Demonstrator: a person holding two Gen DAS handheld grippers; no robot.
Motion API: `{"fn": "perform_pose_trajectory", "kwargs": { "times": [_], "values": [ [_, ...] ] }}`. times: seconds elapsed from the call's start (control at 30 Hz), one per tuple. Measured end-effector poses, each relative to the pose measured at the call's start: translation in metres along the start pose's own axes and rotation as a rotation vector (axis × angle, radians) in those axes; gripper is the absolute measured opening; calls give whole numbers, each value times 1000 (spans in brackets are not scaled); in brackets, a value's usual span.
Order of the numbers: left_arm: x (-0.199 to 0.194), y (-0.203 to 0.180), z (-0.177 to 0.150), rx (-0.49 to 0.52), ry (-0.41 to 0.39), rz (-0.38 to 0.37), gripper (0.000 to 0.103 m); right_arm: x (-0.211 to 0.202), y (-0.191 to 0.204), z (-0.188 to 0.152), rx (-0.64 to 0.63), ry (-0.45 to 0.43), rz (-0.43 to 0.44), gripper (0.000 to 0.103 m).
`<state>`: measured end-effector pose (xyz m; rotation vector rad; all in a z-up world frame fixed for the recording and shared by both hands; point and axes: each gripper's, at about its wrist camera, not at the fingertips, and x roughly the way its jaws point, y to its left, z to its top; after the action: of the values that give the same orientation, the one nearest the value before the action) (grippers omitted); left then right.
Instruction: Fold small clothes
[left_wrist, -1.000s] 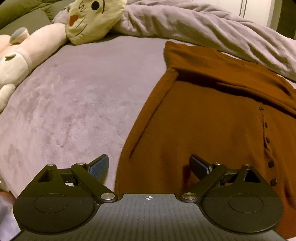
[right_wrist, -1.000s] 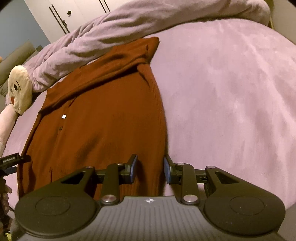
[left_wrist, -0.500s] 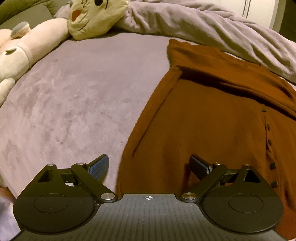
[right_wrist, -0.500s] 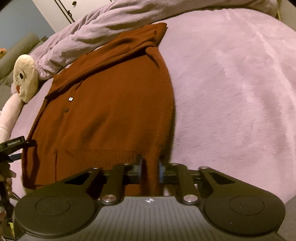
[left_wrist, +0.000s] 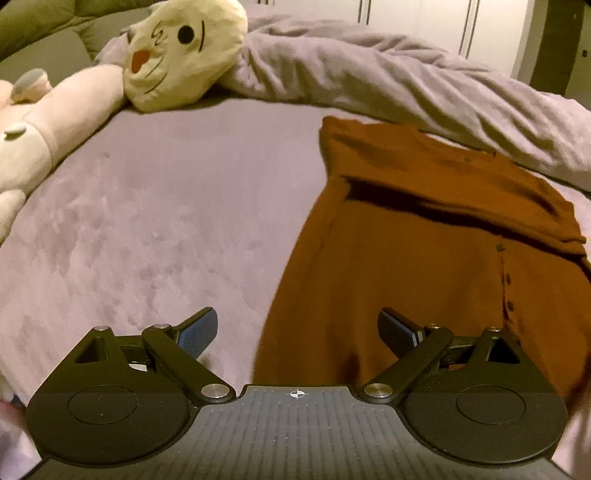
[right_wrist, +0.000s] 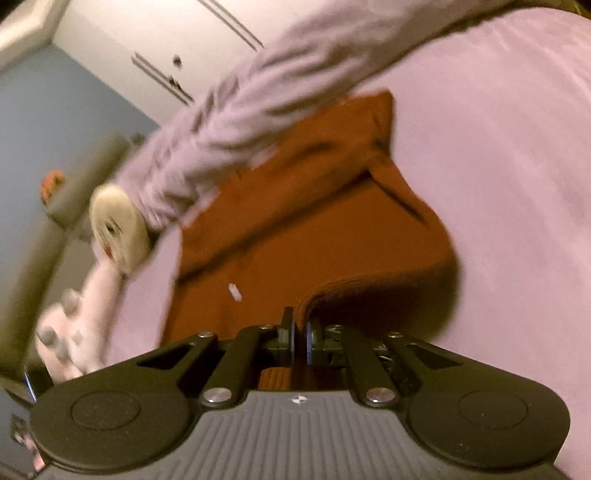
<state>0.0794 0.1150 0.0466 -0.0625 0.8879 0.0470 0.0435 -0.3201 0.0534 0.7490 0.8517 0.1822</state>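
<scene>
A rust-brown buttoned cardigan (left_wrist: 413, 266) lies spread on a mauve bed cover (left_wrist: 166, 221). My left gripper (left_wrist: 299, 332) hangs open above the cardigan's near left edge, with nothing between its blue pads. In the right wrist view my right gripper (right_wrist: 300, 338) is shut on the cardigan's (right_wrist: 295, 229) hem corner. That corner is lifted and curls over the rest of the garment. This view is tilted and blurred.
A cream plush toy (left_wrist: 177, 55) with pink limbs lies at the far left of the bed. A bunched grey duvet (left_wrist: 406, 96) runs along the cardigan's far side. White wardrobe doors (right_wrist: 155, 44) stand behind. Bare bed cover (right_wrist: 498, 166) stretches right of the cardigan.
My right gripper closed on the cardigan's hem corner, then lifted it and rolled, so the hem now curls up. My left gripper stayed open and rose a little.
</scene>
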Motion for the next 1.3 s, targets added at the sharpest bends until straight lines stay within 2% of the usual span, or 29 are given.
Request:
{"fn": "perform_pose_trajectory", "kwargs": {
  "times": [0.17,0.37,0.43,0.5,0.57,0.73,0.8,0.97,1.1,1.17,1.23,1.3],
  "values": [
    [-4,10,8,-7,-19,-1,97,29,7,49,65,-85,-13,4],
    [0,35,17,-46,-22,0,97,64,-6,79,97,-157,-178,4],
    [1,45,19,-46,-23,3,97,70,-15,81,76,-169,-244,4],
    [1,52,19,-36,-23,-5,97,77,-25,82,89,-160,-275,4],
    [1,58,17,-14,-18,-26,97,81,-36,81,116,-146,-277,4],
    [3,55,12,77,-28,-89,98,77,-50,77,145,-147,-196,7],
    [8,47,14,107,-23,-125,98,69,-48,74,100,-154,-194,15],
    [30,24,20,136,11,-204,100,42,-28,69,-165,-242,-284,32],
    [40,10,20,131,11,-237,99,39,-17,64,-360,-201,-283,51],
    [45,5,19,138,15,-255,97,45,-11,61,-452,-177,-290,51],
    [51,2,19,135,38,-244,80,53,-7,59,-502,-153,-296,51],
    [54,3,20,124,49,-233,79,62,-4,57,-532,-132,-289,51]
  ]
}}
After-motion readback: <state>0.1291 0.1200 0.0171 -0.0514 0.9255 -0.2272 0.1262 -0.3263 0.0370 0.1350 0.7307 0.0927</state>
